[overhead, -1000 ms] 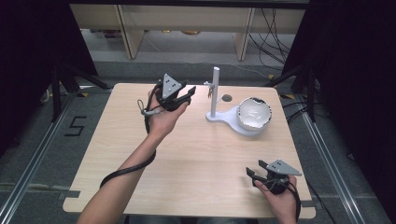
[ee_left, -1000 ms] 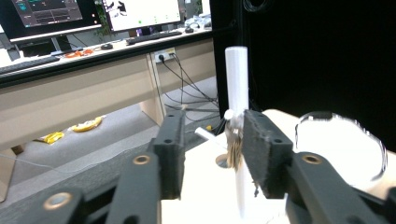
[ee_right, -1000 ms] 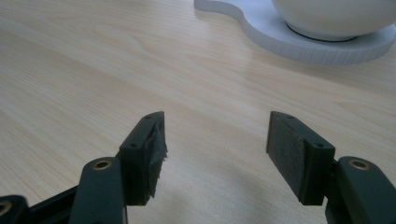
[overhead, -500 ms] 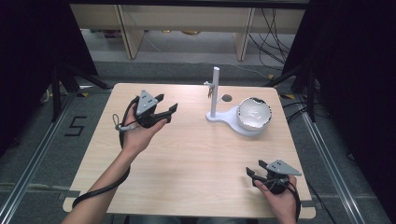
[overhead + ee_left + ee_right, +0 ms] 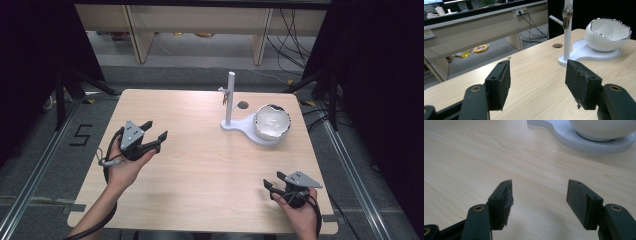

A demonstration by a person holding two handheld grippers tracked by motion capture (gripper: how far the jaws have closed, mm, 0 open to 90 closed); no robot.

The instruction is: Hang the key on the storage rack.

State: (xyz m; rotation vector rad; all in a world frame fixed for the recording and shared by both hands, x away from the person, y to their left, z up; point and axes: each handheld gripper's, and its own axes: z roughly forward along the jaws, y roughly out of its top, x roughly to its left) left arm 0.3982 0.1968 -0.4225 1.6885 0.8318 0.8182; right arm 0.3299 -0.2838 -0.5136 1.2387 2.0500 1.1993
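My left gripper (image 5: 155, 132) sits mid-left of the high view, jaws spread wide, nothing between them, held a bit above the table (image 5: 200, 165). In the left gripper view its pads (image 5: 504, 82) are bare, and they point toward the white stand (image 5: 567, 32) at upper right of that frame. My right gripper (image 5: 271, 185) is at lower right of the high view, low over the table, jaws also apart and empty; in the right gripper view I see just wood grain between its pads (image 5: 507, 200).

Outward from there: the stand's post rises center-right in the high view, with a small bunch of keys (image 5: 567, 16) hanging on its peg, near the top of the left gripper view. The white bowl (image 5: 272, 121), with a jagged eggshell-like rim, sits on the same base (image 5: 250, 131), just right of the post. I can't tell whether anything is in the bowl.

Progress, my read: the keys hang on the peg and neither gripper holds anything or is close to the stand. If the hanging was the job, it looks done; if the keys come off next, that reach is not yet begun.
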